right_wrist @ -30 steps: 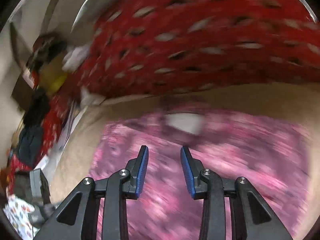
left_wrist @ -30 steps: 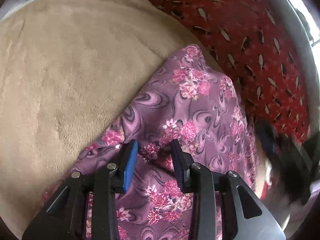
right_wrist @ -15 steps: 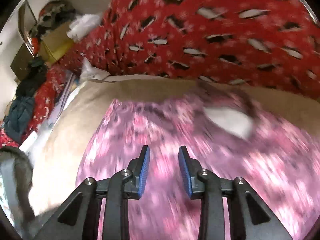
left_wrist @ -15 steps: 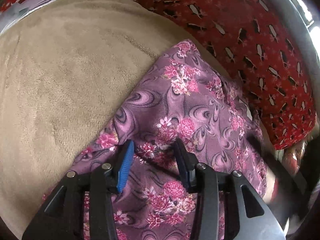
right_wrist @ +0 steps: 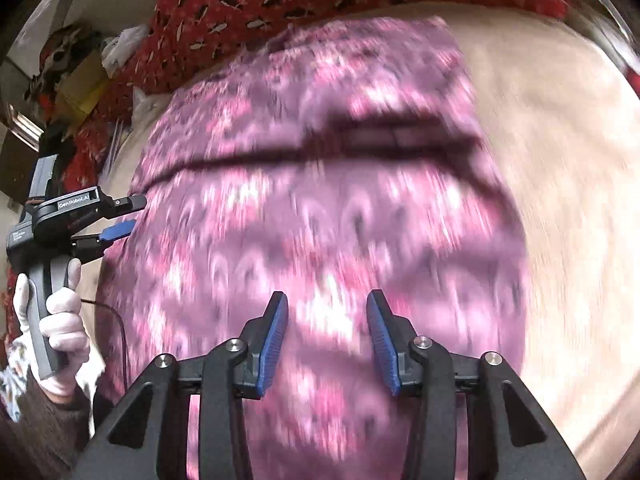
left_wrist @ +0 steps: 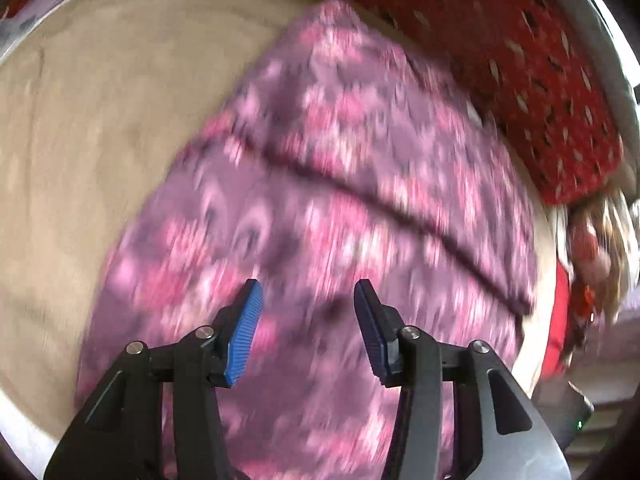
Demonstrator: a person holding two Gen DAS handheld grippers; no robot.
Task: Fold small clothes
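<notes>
the purple floral garment (right_wrist: pixel 320 208) lies spread on the beige blanket (left_wrist: pixel 80 140), its far edge close to the red patterned fabric (left_wrist: pixel 520 60) at the blanket's far side. a dark fold line crosses the cloth from side to side. both views are blurred.

left gripper (left_wrist: pixel 308 320): jaws partly spread, blue pads (left_wrist: pixel 244 332) apart with nothing between them. they have just been opening. the tips hang above the near part of the garment; whether they touch it cannot be told. in the right wrist view this same tool appears at the garment's left edge, held in a white-gloved hand (right_wrist: pixel 60 320), its fingertips just beside the cloth.

right gripper (right_wrist: pixel 327 332): jaws likewise partly spread and just opening, no cloth pinched, poised over the garment's near half.
</notes>
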